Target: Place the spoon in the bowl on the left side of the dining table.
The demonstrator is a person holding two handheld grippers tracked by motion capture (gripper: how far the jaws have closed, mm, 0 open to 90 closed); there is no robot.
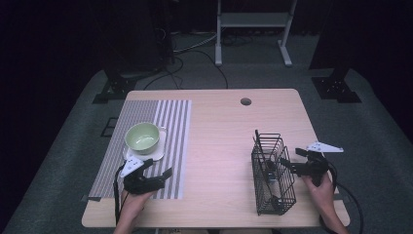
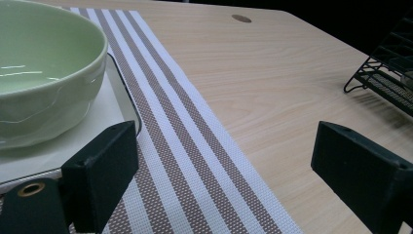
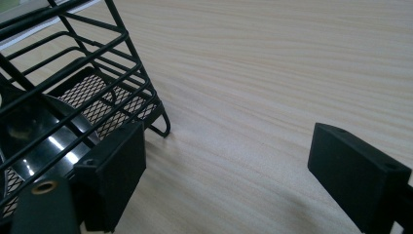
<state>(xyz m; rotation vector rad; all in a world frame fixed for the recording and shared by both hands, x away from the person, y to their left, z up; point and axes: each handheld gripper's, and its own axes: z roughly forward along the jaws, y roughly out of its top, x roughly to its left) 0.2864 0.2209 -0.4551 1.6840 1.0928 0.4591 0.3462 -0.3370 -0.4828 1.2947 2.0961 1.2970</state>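
Note:
A pale green bowl (image 1: pixel 142 137) (image 2: pixel 44 73) stands on a white square plate (image 1: pixel 159 154) (image 2: pixel 100 129), on a brown-and-white striped placemat (image 1: pixel 171 119) (image 2: pixel 190 151) at the table's left. My left gripper (image 1: pixel 158 168) (image 2: pixel 226 146) is open just in front of the plate, over the mat, with nothing between its jaws. At the right stands a black wire basket (image 1: pixel 273 195) (image 3: pixel 104 80) with a glossy dark object (image 3: pixel 56 144) inside. My right gripper (image 1: pixel 291 158) (image 3: pixel 229 146) is open beside the basket's right side, its left jaw close to the wire.
The wooden table (image 1: pixel 219 146) has a round cable hole (image 1: pixel 246 101) (image 2: pixel 241 18) near its far edge. Bare wood lies between the mat and the basket (image 2: pixel 389 73). Beyond the table, stand legs (image 1: pixel 253 29) and cables are on grey carpet.

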